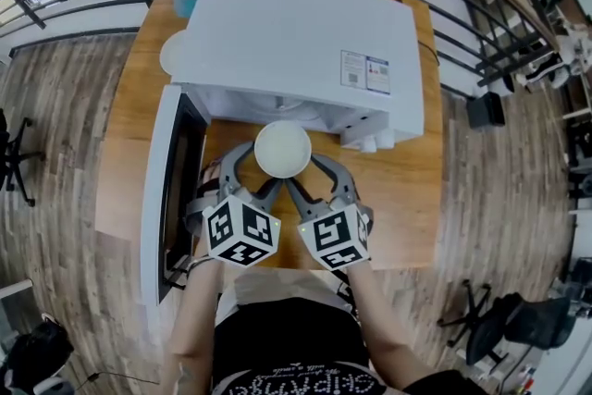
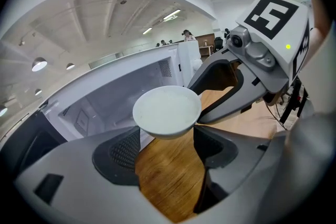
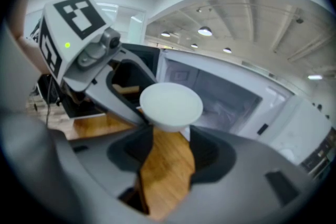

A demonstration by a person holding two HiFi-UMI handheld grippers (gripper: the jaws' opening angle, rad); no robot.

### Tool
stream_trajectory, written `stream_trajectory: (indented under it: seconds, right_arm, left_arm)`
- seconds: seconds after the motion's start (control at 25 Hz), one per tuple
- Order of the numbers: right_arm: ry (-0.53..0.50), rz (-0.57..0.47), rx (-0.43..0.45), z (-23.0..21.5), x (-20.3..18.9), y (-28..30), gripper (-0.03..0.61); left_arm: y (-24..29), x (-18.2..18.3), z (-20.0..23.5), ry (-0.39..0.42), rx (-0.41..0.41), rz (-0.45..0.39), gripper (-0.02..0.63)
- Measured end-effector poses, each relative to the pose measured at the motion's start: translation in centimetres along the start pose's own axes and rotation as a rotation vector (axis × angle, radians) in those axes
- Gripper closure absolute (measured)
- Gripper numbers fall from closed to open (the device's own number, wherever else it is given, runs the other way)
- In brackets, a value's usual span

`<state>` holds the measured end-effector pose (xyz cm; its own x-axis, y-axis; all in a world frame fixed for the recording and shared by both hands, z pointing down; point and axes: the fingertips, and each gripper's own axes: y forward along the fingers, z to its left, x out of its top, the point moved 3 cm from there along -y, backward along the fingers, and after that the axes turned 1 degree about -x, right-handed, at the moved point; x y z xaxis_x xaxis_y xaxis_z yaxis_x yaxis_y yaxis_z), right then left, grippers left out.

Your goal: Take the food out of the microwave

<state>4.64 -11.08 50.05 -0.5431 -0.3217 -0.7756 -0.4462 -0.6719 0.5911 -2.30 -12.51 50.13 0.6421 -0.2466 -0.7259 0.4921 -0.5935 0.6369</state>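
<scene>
- Head view: my left claw [image 1: 254, 173] and right claw [image 1: 313, 173] meet side by side, each pinching the white bowl [image 1: 282, 150] at its jaw tips;
- the bowl hangs just outside the open microwave [image 1: 305, 32], over the table [image 1: 407, 199], toward its near edge;
- the microwave door [image 1: 157, 190] stands wide along the table's left edge.

There are one white round bowl [image 1: 282, 149], one white boxy microwave [image 1: 305, 32], one brown wooden table [image 1: 407, 199] and two grey grippers, the left gripper [image 1: 252, 173] and the right gripper [image 1: 313, 176].
</scene>
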Motion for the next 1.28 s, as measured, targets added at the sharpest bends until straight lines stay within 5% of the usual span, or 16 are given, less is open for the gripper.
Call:
stream_trajectory:
  seconds: [0.56, 1.28]
  right_arm:
    - [0.011, 0.025, 0.016, 1.6, -3.6, -3.9, 0.35]
    - [0.03, 0.127, 0.066, 4.4, -10.1, -3.5, 0.35]
  left_arm:
    - [-1.5, 0.1, -5.4, 0.042, 0.018, 0.007, 0.275]
    - [0.6, -4.5, -10.7, 0.047, -0.027, 0.093, 0.275]
